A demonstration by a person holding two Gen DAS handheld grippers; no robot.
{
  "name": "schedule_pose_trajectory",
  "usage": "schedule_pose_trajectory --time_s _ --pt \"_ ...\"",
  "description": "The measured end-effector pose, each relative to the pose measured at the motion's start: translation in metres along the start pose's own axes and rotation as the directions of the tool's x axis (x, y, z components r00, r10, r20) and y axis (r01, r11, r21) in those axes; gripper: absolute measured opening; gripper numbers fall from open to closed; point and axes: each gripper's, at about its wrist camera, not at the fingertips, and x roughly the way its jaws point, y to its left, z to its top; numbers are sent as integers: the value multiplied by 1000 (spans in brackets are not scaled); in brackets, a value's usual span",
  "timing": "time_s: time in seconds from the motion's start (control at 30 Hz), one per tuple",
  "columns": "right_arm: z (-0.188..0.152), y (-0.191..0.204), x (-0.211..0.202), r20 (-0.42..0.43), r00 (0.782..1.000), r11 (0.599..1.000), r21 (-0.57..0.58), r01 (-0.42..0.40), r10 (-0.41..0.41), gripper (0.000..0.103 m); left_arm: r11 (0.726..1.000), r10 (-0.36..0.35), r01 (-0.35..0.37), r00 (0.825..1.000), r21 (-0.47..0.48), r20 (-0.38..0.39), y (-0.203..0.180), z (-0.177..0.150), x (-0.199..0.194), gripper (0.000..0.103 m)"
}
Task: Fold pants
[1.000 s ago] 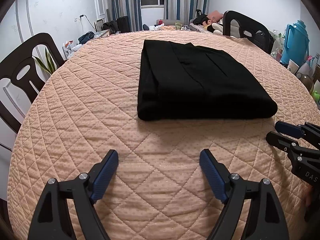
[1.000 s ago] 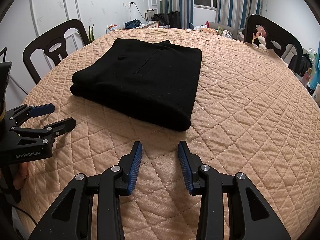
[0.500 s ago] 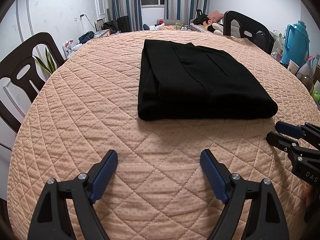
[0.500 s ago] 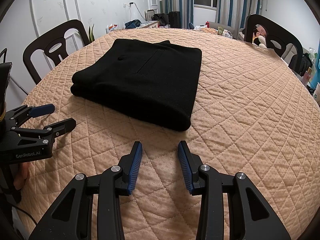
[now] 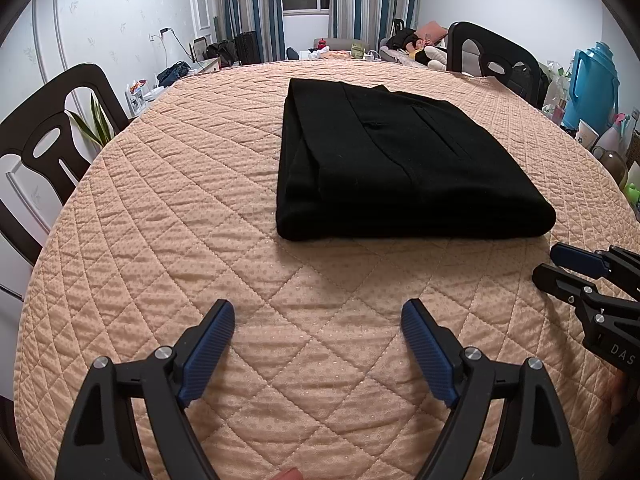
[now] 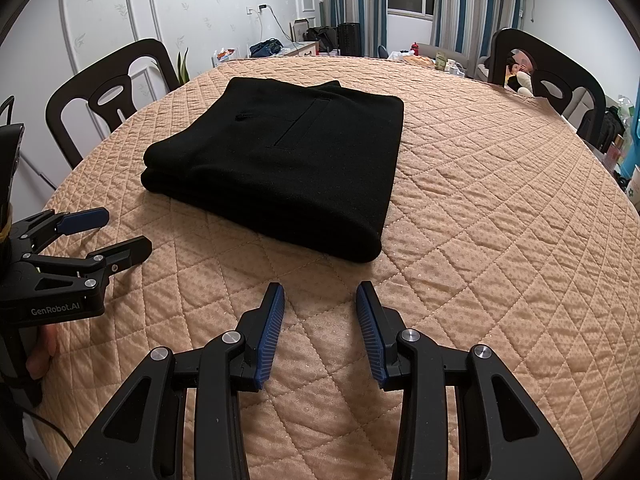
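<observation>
A: Ahead of both sets of fingers, the black pants (image 5: 400, 168) are seen lying on the quilted table cover (image 5: 168, 184) as a compact, stacked rectangle. No leg or waistband is left trailing out.

B: Confirmed from the right wrist view. Layers are stacked evenly there, with the rounded fold edge turned toward the fingers. A pocket slit is seen on the top layer. Folding is judged done, or nearly so.

A: Grip state? The left gripper (image 5: 318, 320) is held with its fingers wide apart and nothing between them; only bare quilt is seen under them. The pants are well beyond the tips, not touched.

B: The right gripper (image 6: 320, 300) is held with fingers parted, narrower than the left, and likewise nothing is clamped. The near corner of the pants is just ahead of its tips, but a gap of quilt is visible between them.

A: Anything left?

B: At most a smoothing or squaring of the stack is judged possible; no loose part is seen that needs another fold. Both grippers are pulled clear, which is read as the end phase.

A: Chairs (image 6: 108, 96) around the table are not involved.
</observation>
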Motion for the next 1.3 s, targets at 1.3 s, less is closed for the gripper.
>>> schedule_pose_trajectory --time_s 1.3 --pt "0 0 0 0 1000 1000 -1 1 -1 39 1000 2 -2 1000 -1 -1 1 0 1 90"
